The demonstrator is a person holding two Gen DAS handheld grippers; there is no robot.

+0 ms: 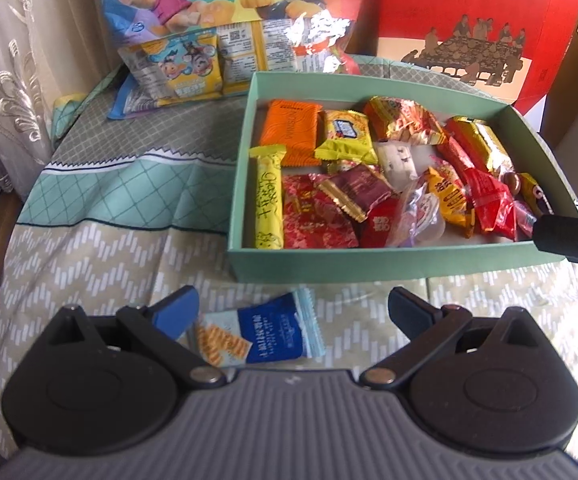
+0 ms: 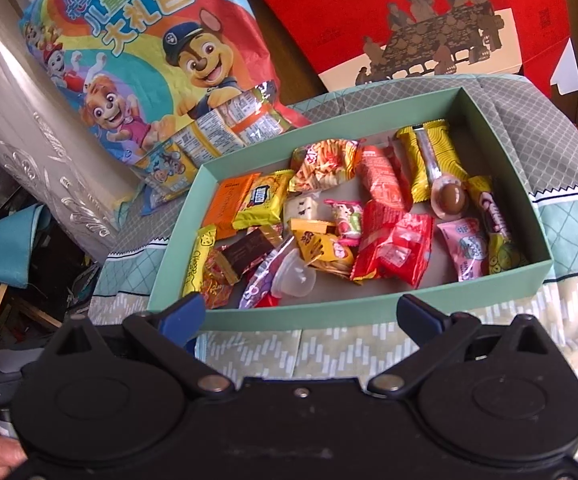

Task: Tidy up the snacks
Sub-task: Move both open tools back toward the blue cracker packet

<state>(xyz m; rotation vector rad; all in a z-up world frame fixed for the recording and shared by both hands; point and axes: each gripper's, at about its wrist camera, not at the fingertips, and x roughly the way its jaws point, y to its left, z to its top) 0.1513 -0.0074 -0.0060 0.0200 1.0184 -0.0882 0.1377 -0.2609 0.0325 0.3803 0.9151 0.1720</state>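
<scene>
A blue and white snack packet (image 1: 261,332) lies flat on the patterned tablecloth, just in front of the mint-green box (image 1: 369,254). My left gripper (image 1: 293,312) is open around the packet, which sits nearer the left finger (image 1: 177,312); whether they touch is unclear. The box holds several wrapped snacks, among them an orange packet (image 1: 291,132) and a yellow cheese stick (image 1: 269,200). In the right wrist view my right gripper (image 2: 301,316) is open and holds nothing, level with the front wall of the box (image 2: 329,312). Inside lies a chocolate spoon candy (image 2: 449,196).
A large cartoon-dog snack bag (image 2: 141,60) leans behind the box on the left, small yellow packs (image 1: 181,68) spilling from it. A red gift box (image 1: 469,12) stands behind on the right. A lace curtain (image 1: 5,80) hangs at the left. A black bar (image 1: 573,236) pokes in over the box's right corner.
</scene>
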